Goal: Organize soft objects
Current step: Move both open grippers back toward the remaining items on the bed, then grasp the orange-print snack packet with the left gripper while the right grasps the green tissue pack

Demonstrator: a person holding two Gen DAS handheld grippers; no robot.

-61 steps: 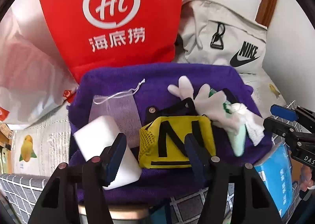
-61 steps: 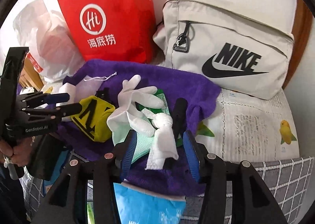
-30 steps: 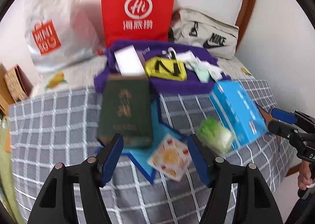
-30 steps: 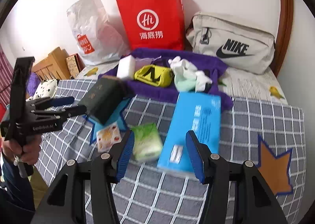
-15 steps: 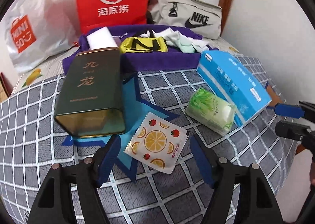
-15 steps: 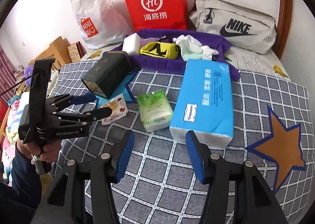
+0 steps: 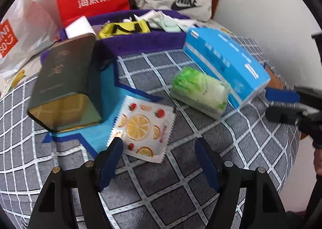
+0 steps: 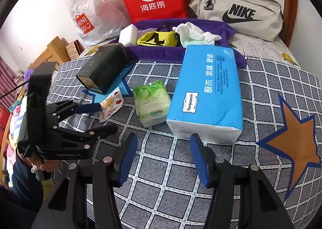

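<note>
Already gathered on purple towel (image 8: 227, 27) far ahead: gloves (image 8: 191, 31), yellow pouch (image 8: 157, 40). Left claw (image 7: 159, 156) gaping, empty, fruit-print sachet (image 7: 140, 126) just ahead; right claw (image 8: 164, 156) likewise, blue tissue pack (image 8: 209, 92) beyond. Still loose: green tissue packet (image 8: 151, 104).

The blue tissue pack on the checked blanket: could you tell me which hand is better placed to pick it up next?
Right, probably. The right tongs stand open just short of the blue tissue pack, whereas the left tongs, also open, sit over the fruit-print sachet.
</note>
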